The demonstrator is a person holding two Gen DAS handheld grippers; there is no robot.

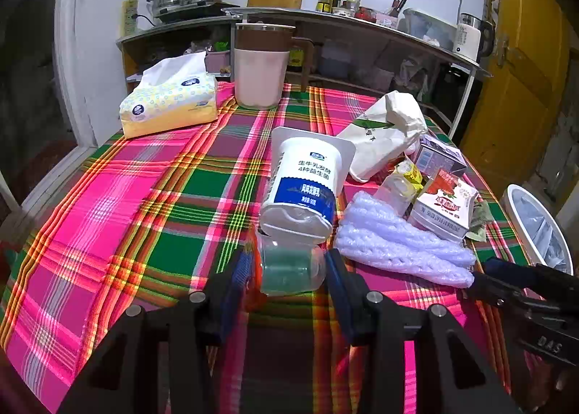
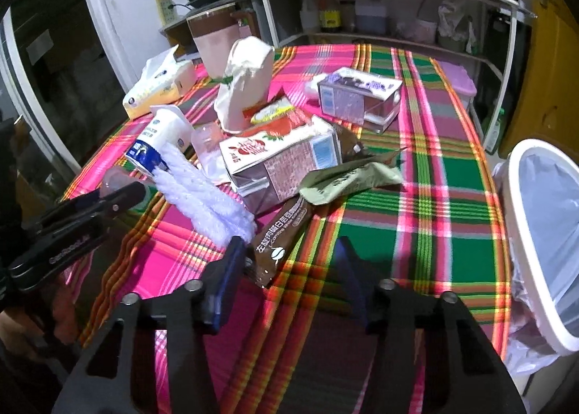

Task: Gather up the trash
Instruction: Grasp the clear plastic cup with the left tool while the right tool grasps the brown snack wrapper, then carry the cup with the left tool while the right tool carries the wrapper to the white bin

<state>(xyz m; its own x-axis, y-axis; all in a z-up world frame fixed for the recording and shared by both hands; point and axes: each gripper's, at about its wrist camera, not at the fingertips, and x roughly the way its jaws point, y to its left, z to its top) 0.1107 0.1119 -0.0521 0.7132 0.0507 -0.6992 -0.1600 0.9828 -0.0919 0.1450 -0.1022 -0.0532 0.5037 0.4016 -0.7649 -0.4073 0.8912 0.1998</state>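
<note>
I am closing the left tool (image 1: pixel 289 265) around a clear cup (image 1: pixel 289 269) lying on the counter (image 1: pixel 144 197); thin, light, crushable, so gentle mid-body squeeze. Right tool (image 2: pixel 289 262) spread around a limp brown sachet (image 2: pixel 278 247)

Both views are taken from behind and above a pair of jaws, angled down across the desk (image 1: pixel 119 197) toward the kitchen shelving beyond. In the left wrist view, a clear plastic cup (image 1: pixel 289 269) is seen very near, between the jaws. The right wrist view is set further right; a brown sachet (image 2: pixel 280 247) lies between its jaws. The yogurt tub (image 1: pixel 302 178), bubble wrap (image 1: pixel 401 244), red carton (image 1: pixel 443 209) and white bin (image 2: pixel 542 233) are shared by both, and each view catches the other gripper at its edge.
</note>
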